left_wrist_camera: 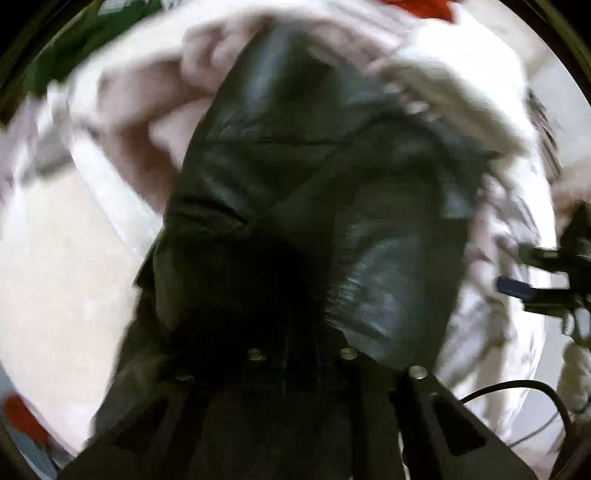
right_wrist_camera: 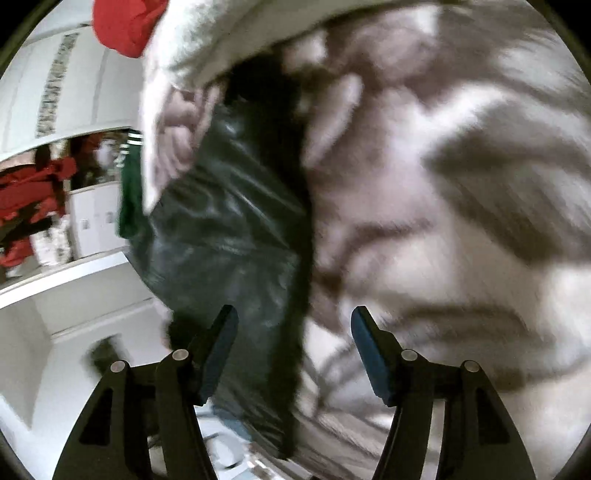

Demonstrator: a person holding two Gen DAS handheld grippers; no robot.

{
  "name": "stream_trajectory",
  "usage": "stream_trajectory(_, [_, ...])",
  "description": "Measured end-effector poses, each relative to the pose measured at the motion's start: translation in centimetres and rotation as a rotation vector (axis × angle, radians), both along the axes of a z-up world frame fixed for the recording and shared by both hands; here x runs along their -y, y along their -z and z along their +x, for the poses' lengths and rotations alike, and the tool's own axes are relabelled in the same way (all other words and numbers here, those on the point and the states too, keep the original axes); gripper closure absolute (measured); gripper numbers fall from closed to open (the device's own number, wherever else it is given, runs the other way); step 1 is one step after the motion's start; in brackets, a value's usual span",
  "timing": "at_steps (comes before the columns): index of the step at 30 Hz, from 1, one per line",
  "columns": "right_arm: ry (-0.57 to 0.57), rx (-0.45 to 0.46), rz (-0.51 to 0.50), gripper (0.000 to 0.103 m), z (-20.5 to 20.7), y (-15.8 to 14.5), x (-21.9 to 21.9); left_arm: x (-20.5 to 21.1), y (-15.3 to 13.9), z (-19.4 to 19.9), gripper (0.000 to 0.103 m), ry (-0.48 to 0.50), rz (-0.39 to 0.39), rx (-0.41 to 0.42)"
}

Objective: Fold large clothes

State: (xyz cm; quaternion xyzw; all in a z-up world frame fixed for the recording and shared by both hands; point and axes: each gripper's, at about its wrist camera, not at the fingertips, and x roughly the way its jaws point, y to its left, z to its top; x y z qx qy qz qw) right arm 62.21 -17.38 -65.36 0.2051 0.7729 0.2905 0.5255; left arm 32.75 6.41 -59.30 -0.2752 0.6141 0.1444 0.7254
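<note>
Seen from the left wrist camera: a dark glossy jacket filling the middle of the view, long axis running from 6 o'clock up to 12 o'clock, draped straight off the left gripper and smothering its fingertips. Cannot tell whether those fingers are together or apart, since black fabric hides them entirely; only mounting screws and the dark frame showing at 6 o'clock. Probably pinched on the jacket's edge, judging from how the cloth hangs from that spot, though not confirmed. Pale pinkish-white garments heaped from 9 o'clock round to 1 o'clock behind the jacket, a scrap of red cloth at 12 o'clock, and the other tool's blue-padded tip at 3 o'clock, near but apart from the jacket. Heavy motion blur throughout. From the right wrist camera: right gripper with fingers spread wide apart, holding nothing. Same jacket hanging between 11 and 6 o'clock, long axis near vertical, its lower edge passing through the gap between the two pads, closer to the left pad; contact uncertain. Pale garment bulk from 12 round to 4 o'clock. White shelving at 9 to 10 o'clock, with red clothing below it. Coming move likely turning on that hanging edge: already between the right fingers, so a closing pinch there would suit.
</note>
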Motion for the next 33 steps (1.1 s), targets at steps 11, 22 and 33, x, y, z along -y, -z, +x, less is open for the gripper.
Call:
stream_trajectory(11, [-0.049,-0.021,0.227,0.034,7.0,7.7,-8.8,-2.0,1.3,-0.2,0.099,-0.04,-0.105,0.042])
stream_trajectory(22, [0.188,0.06,0.225,0.093,3.7,3.8,-2.6,-0.1,-0.4,0.3,0.099,0.127,-0.178,0.118])
stream_trajectory(33, [0.43,-0.055,0.207,0.038,-3.9,7.0,12.2,5.3,0.9,1.6,0.099,0.258,-0.284,0.085])
